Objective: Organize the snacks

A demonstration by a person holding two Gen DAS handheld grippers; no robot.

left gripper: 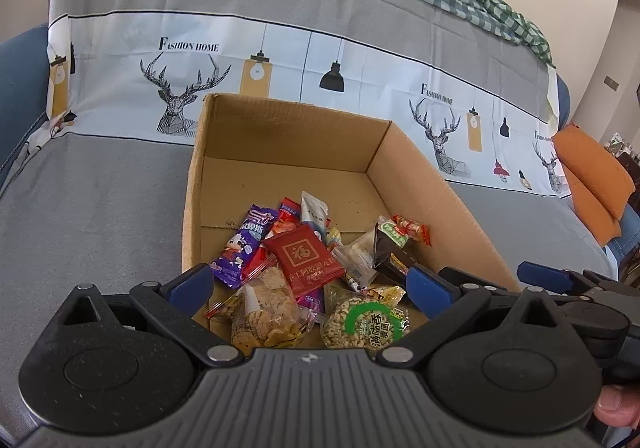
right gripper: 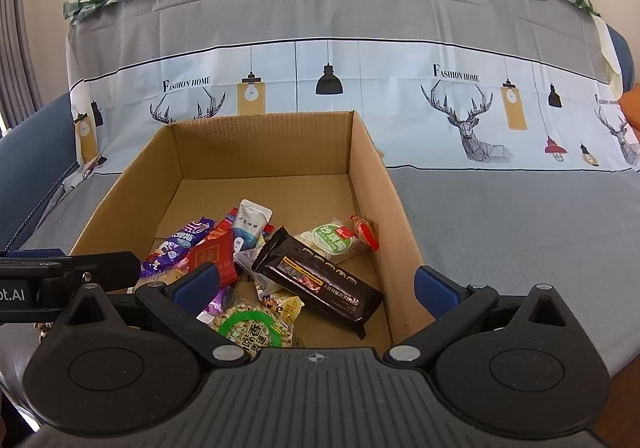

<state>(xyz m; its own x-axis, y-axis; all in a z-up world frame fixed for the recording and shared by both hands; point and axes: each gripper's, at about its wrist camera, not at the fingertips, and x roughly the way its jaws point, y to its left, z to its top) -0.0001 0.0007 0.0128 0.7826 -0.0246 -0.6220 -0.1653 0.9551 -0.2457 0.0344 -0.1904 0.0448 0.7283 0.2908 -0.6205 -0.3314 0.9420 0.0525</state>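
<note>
Each gripper, left point(left gripper: 310, 286) and right point(right gripper: 316, 288), has a ribbed grey body, black arms, silver rivets and blue fingertips point(left gripper: 191, 283).

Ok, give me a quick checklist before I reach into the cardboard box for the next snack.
1. Left gripper open, holding nothing: ok.
2. Right gripper open, holding nothing: ok.
3. Brown cardboard box upright, top open: ok.
4. Long black snack bar packet lying on top, unobstructed: ok.
5. Red square sachet on top of the pile: ok.
6. Snacks left outside the box: cannot tell.
</note>
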